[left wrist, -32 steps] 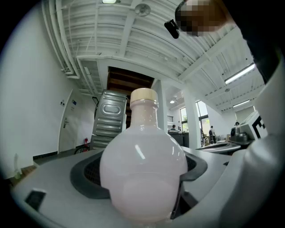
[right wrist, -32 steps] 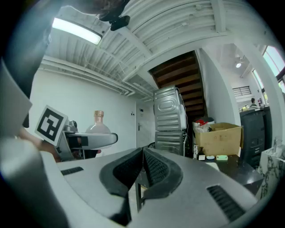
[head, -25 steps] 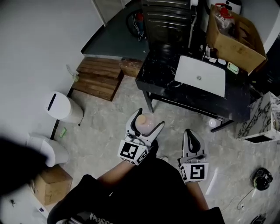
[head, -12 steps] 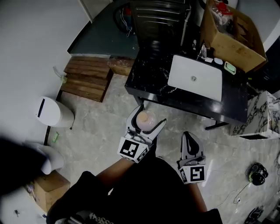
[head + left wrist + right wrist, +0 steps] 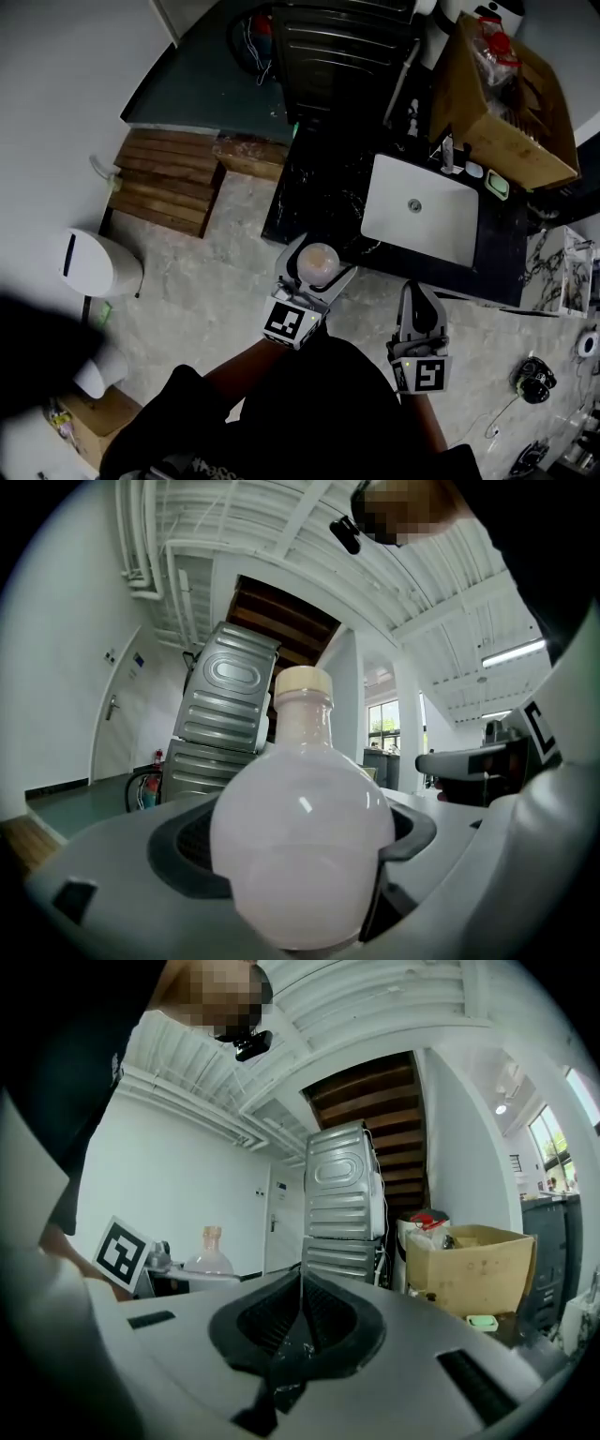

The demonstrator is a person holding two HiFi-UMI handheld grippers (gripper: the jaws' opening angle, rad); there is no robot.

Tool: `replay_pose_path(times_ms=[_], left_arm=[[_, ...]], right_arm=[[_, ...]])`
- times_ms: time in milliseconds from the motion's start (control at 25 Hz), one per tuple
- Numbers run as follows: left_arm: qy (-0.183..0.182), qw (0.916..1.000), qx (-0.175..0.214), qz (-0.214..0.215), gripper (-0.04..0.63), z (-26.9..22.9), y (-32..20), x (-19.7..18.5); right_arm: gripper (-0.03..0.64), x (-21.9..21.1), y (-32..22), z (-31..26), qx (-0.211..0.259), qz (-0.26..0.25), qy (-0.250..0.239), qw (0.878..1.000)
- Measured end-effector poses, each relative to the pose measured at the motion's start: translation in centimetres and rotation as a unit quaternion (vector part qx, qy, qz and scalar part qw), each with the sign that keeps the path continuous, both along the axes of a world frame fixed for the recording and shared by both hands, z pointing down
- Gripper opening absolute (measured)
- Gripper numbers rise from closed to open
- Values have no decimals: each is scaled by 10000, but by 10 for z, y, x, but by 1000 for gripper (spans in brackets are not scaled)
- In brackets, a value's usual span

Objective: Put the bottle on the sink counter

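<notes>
"Two claws: what has each got?"
"Left claw [image 5: 323,258] clamps the round-bellied, pale pink bottle [image 5: 302,846] with its cream cap, upright, at the black marble sink counter's [image 5: 319,187] near edge. Right claw [image 5: 302,1312] is pressed together, empty."

**A:** What's the operator wearing?

**B:** Loose black fabric top [image 5: 309,412]. There's pale print low on the front, too small to read. Sleeves stop short of the wrists. Small black head camera [image 5: 247,1046] on top.

**A:** Tools?

**B:** Light-grey moulded plastic left gripper [image 5: 317,258], and a matching right gripper [image 5: 415,289]. Both have smooth rounded shells that taper toward the tips, with dark rectangular slots in the upper surface.

**A:** Jaw faces?

**B:** Black ribbed pads [image 5: 270,1321], set in black surrounds.

**A:** Markings?

**B:** White left marker cube [image 5: 292,323] at the rear, with black square-pattern codes on its faces. Right marker cube [image 5: 421,373] is the same build with a different code.
</notes>
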State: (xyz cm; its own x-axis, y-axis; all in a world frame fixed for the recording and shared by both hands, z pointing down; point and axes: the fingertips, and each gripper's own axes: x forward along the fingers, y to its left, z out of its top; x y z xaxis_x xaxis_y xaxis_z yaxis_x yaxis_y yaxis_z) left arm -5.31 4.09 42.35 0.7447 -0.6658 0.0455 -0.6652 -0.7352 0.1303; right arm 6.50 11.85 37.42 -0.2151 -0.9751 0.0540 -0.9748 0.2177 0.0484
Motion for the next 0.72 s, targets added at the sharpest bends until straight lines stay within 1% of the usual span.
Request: replay_pose_path(times_ms=[120, 200, 320, 400, 480, 640, 720], left_arm=[[-97, 9999, -37, 97, 408, 3, -33, 0], [-108, 9998, -45, 179, 408, 5, -52, 2], [17, 9997, -21, 256, 408, 6, -76, 5], [102, 9995, -40, 305, 408, 6, -88, 8], [112, 9993, -29, 359, 408, 8, -98, 10], [-82, 9992, -11, 385, 408, 15, -118, 7], [-102, 9994, -14, 318, 408, 19, -128, 6]], right_arm=[[40, -8, -39, -6, 55, -62, 103, 9999], [40, -11, -61, -6, 24, 0, 143, 9999], [40, -12, -87, -4, -42, 151, 95, 9998], [40, -11, -97, -1, -120, 240, 23, 9996], [40, -8, -102, 1, -155, 308, 39, 9994], [40, -1, -112, 10, -248, 496, 24, 9985], [40, 1, -118, 15, -278, 517, 32, 9983]])
